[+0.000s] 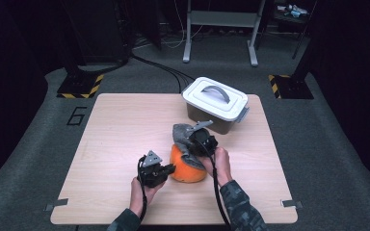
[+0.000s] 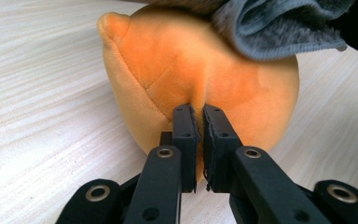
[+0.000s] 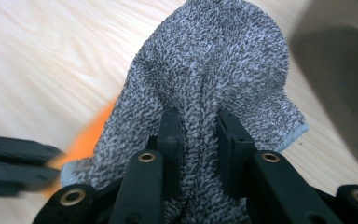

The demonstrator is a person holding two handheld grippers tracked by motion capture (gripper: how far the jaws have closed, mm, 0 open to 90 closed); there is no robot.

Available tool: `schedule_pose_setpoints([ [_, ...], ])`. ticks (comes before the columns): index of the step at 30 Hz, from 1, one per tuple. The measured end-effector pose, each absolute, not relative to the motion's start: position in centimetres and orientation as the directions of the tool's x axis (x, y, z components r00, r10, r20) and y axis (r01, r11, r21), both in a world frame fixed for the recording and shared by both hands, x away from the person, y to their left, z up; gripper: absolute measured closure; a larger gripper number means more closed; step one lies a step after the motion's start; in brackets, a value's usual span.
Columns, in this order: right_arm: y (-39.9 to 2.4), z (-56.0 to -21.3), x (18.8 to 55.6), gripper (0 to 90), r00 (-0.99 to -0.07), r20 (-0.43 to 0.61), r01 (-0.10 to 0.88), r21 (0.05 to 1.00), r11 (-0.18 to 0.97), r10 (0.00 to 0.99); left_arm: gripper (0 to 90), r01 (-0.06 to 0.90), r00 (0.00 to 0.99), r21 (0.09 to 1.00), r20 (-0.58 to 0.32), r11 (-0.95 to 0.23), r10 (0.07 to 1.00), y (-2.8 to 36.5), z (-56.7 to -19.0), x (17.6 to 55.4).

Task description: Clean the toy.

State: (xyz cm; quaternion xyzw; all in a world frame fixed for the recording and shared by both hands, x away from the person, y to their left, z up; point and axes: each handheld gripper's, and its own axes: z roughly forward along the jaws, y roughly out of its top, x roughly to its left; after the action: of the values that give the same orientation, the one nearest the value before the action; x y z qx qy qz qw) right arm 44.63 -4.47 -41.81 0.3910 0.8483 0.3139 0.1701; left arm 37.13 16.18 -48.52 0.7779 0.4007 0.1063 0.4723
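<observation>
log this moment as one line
left tool: shut on orange plush | right tool: shut on grey cloth, over plush

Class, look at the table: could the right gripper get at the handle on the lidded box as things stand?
Probably not yet. The right gripper is shut on the grey cloth draped over the orange plush. The handle on the box lies close beyond it, unobstructed, once it lets go.

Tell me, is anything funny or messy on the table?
Nothing is spilled or broken. The odd bit is the grey fuzzy cloth draped crookedly over the orange plush toy, bunched where the right gripper pinches it. The left gripper nips a fold of the toy. The lidded box sits neatly behind.
</observation>
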Motion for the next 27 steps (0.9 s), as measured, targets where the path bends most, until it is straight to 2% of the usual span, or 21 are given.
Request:
schedule_pose_setpoints([
  [5, -7.4, -42.4, 44.5, 72.9, -0.602, -0.012, 0.597, 0.658, 0.460, 0.798, 84.3, 0.518, 0.662, 0.821, -0.205, -0.242, 0.721, 16.1, -48.5, 37.1],
  [8, -8.5, -42.4, 44.3, 72.8, -0.574, -0.037, 0.613, 0.644, 0.459, 0.818, 84.3, 0.518, 0.662, 0.819, -0.203, -0.246, 0.721, 16.1, -48.5, 37.1],
  [11, -9.0, -41.2, 43.6, 72.7, -0.579, -0.001, 0.596, 0.682, 0.424, 0.816, 84.2, 0.518, 0.662, 0.823, -0.213, -0.233, 0.718, 16.2, -48.6, 37.1],
  [13, -7.7, -39.9, 42.5, 72.7, -0.628, 0.016, 0.547, 0.721, 0.426, 0.778, 84.2, 0.517, 0.663, 0.825, -0.218, -0.228, 0.716, 16.2, -48.6, 37.2],
  [17, -4.7, -39.9, 41.4, 72.6, -0.691, 0.004, 0.512, 0.708, 0.485, 0.723, 84.2, 0.515, 0.662, 0.825, -0.213, -0.230, 0.719, 16.2, -48.6, 37.2],
  [18, -4.2, -40.2, 41.4, 72.6, -0.700, -0.018, 0.504, 0.697, 0.511, 0.714, 84.2, 0.517, 0.661, 0.823, -0.209, -0.235, 0.721, 16.3, -48.6, 37.2],
  [19, -3.5, -41.5, 41.4, 72.7, -0.701, -0.089, 0.490, 0.660, 0.569, 0.707, 84.2, 0.522, 0.654, 0.823, -0.216, -0.226, 0.725, 16.4, -48.6, 37.2],
  [20, -3.5, -41.5, 41.4, 72.7, -0.701, -0.089, 0.490, 0.660, 0.569, 0.707, 84.3, 0.522, 0.654, 0.823, -0.216, -0.226, 0.725, 16.4, -48.6, 37.2],
  [23, -4.9, -41.9, 41.6, 72.9, -0.679, -0.056, 0.517, 0.671, 0.531, 0.732, 84.3, 0.520, 0.656, 0.823, -0.211, -0.231, 0.724, 16.3, -48.6, 37.2],
  [25, -6.7, -42.0, 41.5, 72.9, -0.621, -0.091, 0.545, 0.663, 0.513, 0.778, 84.2, 0.520, 0.655, 0.822, -0.209, -0.232, 0.726, 16.3, -48.6, 37.2],
  [27, -7.5, -42.2, 41.6, 72.8, -0.611, -0.067, 0.562, 0.665, 0.492, 0.789, 84.2, 0.526, 0.651, 0.823, -0.225, -0.216, 0.725, 16.3, -48.7, 37.2],
])
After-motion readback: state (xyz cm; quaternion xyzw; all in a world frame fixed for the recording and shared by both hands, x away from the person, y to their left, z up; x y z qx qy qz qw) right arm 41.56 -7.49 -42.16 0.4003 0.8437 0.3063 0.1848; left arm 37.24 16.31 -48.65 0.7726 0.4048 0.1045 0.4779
